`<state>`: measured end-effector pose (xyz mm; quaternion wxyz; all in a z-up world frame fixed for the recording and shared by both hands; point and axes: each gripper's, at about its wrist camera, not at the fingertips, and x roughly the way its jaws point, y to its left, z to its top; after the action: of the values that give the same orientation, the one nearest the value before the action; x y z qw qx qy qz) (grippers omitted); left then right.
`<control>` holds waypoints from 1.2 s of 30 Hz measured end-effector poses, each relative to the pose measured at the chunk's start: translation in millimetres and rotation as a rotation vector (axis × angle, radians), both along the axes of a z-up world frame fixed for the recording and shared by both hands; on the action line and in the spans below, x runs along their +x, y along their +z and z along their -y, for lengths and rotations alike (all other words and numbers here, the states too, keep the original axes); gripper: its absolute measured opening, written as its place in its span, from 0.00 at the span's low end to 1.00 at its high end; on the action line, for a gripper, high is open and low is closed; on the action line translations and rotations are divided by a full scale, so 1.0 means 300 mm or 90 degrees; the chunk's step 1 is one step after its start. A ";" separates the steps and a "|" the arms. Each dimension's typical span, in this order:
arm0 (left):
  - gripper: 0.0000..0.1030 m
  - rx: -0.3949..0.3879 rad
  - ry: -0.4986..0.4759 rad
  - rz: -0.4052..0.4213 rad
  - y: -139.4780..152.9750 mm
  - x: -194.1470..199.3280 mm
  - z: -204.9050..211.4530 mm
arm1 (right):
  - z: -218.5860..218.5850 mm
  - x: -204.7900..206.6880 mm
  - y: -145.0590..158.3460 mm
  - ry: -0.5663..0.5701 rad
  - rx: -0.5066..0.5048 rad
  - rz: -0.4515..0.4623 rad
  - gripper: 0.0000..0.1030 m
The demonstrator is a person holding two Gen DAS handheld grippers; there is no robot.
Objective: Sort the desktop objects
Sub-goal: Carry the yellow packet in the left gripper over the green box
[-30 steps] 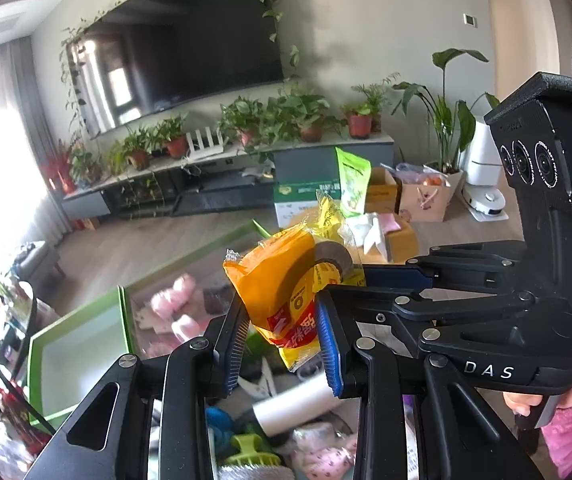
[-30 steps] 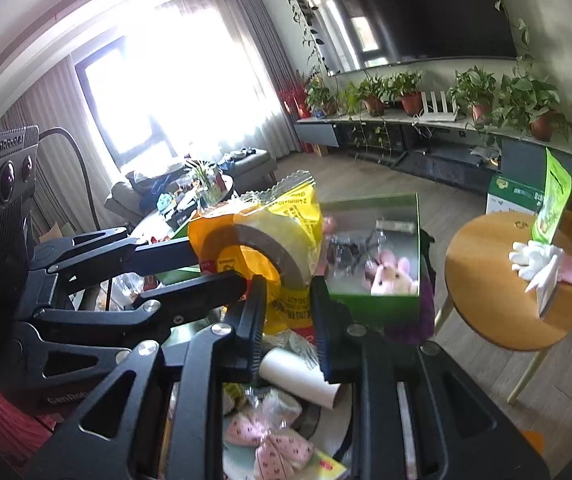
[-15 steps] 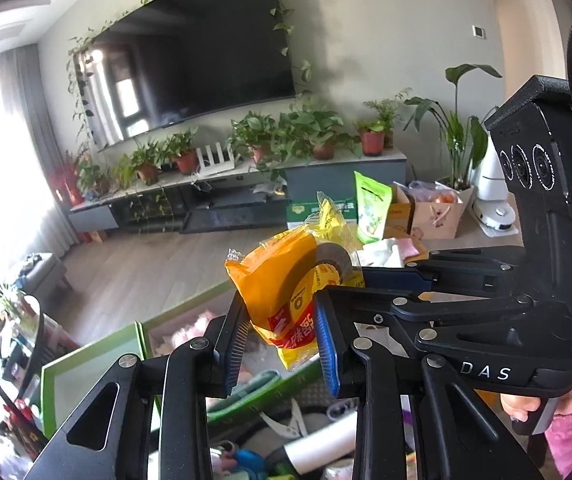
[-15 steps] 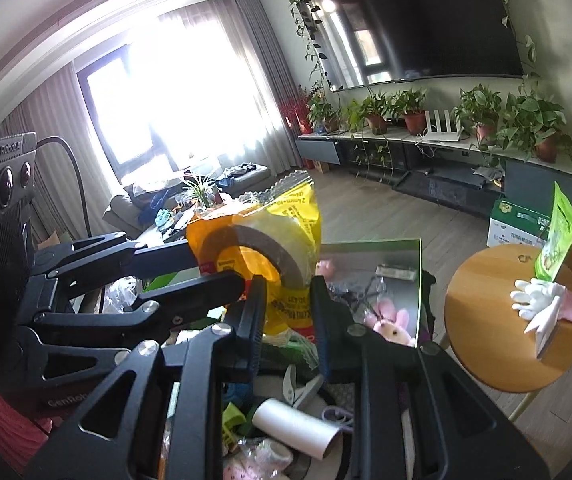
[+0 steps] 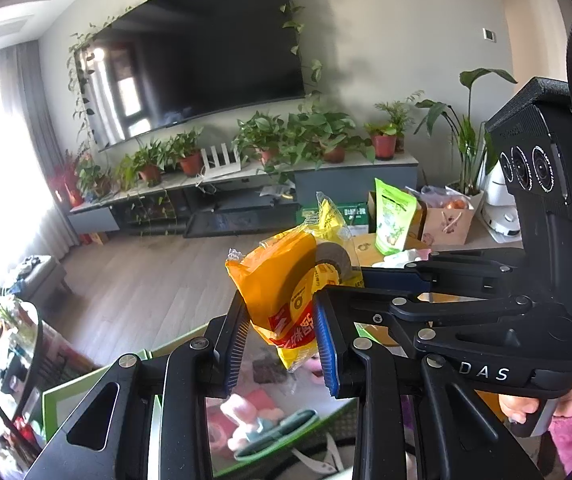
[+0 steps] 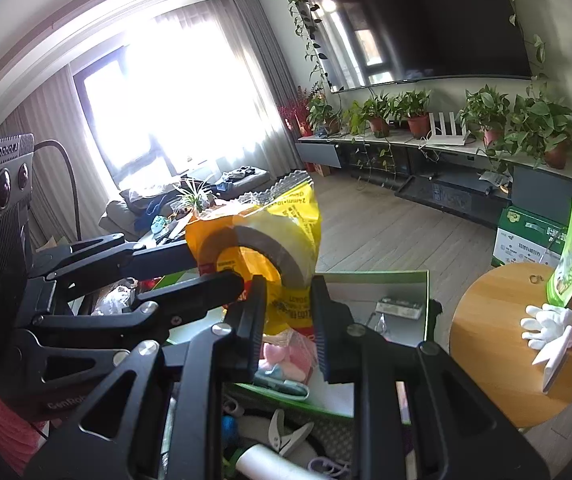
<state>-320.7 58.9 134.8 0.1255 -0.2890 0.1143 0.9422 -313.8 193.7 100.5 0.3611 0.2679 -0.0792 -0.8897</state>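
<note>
Mid-carry, held yellow tape packet (image 5: 286, 296) pinched between left fingers (image 5: 327, 344) and right fingers (image 6: 319, 336); next, lowering into green box (image 6: 425, 300).

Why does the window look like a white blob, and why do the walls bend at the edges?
Right wrist view: sunlight through the curtained window overexposes it to plain white, and backlight glows through the yellow plastic packet of tape. Left wrist view: the same glare whitens the left edge. Both views: the fisheye lens bows walls and ceiling and blacks out the corners; the big dark wall television mirrors the window.
</note>
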 end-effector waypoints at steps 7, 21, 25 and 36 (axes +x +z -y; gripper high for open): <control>0.30 0.000 0.005 0.010 -0.044 -0.098 0.033 | 0.034 -0.103 -0.045 0.003 -0.011 0.027 0.23; 0.30 0.022 0.014 0.059 -0.185 -0.263 0.088 | 0.092 -0.284 -0.169 0.004 0.012 0.068 0.22; 0.30 0.025 0.019 0.070 -0.223 -0.307 0.100 | 0.104 -0.336 -0.207 0.006 0.006 0.088 0.22; 0.28 0.019 0.031 0.087 -0.311 -0.387 0.106 | 0.132 -0.411 -0.294 -0.004 0.017 0.120 0.22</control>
<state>-436.6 27.0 41.6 0.1145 -0.3536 0.0841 0.9245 -437.1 154.0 12.1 0.3456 0.3547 -0.1021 -0.8627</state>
